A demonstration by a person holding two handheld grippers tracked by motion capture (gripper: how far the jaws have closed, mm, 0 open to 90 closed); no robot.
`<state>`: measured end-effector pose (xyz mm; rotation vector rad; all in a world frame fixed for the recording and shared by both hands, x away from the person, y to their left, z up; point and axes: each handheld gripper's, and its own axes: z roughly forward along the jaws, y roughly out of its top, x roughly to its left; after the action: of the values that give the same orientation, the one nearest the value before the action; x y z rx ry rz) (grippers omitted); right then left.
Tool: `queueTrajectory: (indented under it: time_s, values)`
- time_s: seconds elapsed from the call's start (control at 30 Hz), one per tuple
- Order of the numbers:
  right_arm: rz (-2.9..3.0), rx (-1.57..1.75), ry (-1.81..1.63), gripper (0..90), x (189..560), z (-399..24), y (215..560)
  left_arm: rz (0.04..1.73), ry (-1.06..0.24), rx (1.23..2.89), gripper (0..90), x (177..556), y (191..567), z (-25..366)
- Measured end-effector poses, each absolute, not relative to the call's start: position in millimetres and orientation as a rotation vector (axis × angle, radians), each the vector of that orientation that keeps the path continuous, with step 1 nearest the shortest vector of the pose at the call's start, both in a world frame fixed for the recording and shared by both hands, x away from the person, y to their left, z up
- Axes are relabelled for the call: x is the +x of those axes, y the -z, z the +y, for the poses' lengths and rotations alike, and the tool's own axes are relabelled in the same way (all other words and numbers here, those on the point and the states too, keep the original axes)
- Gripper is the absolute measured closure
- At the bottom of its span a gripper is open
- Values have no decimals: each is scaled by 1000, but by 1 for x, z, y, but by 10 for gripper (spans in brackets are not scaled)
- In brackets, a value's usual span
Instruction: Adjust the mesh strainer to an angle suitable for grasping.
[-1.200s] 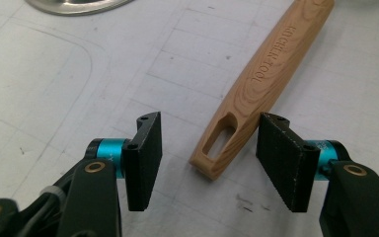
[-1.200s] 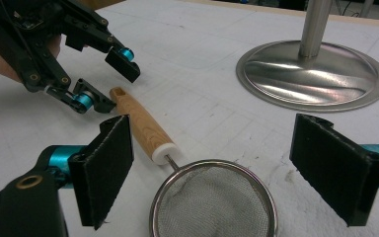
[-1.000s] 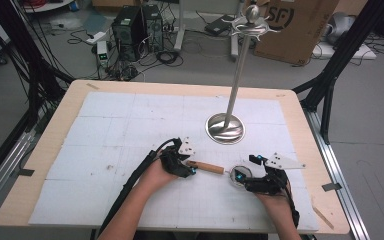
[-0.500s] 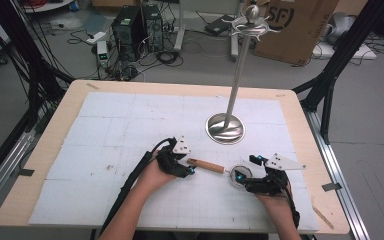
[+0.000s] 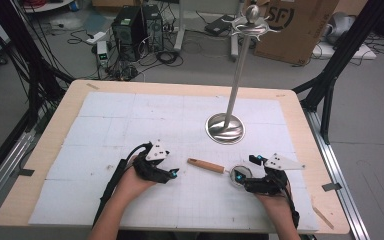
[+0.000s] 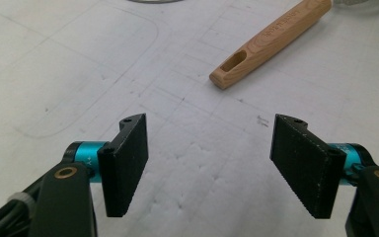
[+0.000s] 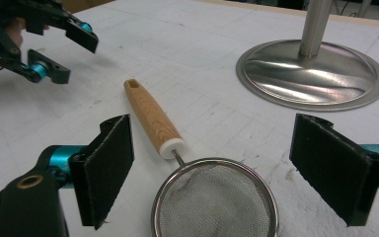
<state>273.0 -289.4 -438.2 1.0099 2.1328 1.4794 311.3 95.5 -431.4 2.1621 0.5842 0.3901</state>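
Note:
A small mesh strainer with a wooden handle (image 5: 206, 165) lies flat on the white mat. Its handle (image 6: 271, 39) points toward my left gripper (image 5: 173, 173), whose jaws have just been opening. That left gripper (image 6: 209, 118) is open with nothing between its pads, a short way back from the handle's slotted end. My right gripper (image 5: 245, 176) stands open around the strainer's round mesh bowl (image 7: 217, 202). In the right gripper view the right gripper (image 7: 211, 121) has both pads clear of the bowl's rim. The left gripper (image 7: 76, 59) also shows there, farther off at the upper left.
A steel stand with a round base (image 5: 225, 128) and a tall pole (image 5: 240, 65) rises just behind the strainer. Its base (image 7: 311, 74) lies close ahead of the right gripper. The white mat (image 5: 130, 120) covers most of the wooden table (image 5: 45, 150).
My left gripper has drawn back to the left, off the handle's end, and its jaws have widened. The strainer stays flat on the mat. The right gripper has kept still.

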Motion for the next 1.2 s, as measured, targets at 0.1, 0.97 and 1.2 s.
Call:
queueTrajectory:
  time_s: [0.1, 0.97, 1.2]
  values:
    - [2135, 1013, -1478, 160, 273, -289, 438, 591, -404, 2140, 301, 305, 431, 106]
    - [2234, 946, -1392, 163, 282, -271, 437, 636, -441, 1996, 226, 296, 427, 152]
    - [2301, 897, -1342, 184, 295, -253, 432, 651, -458, 1953, 216, 296, 423, 160]
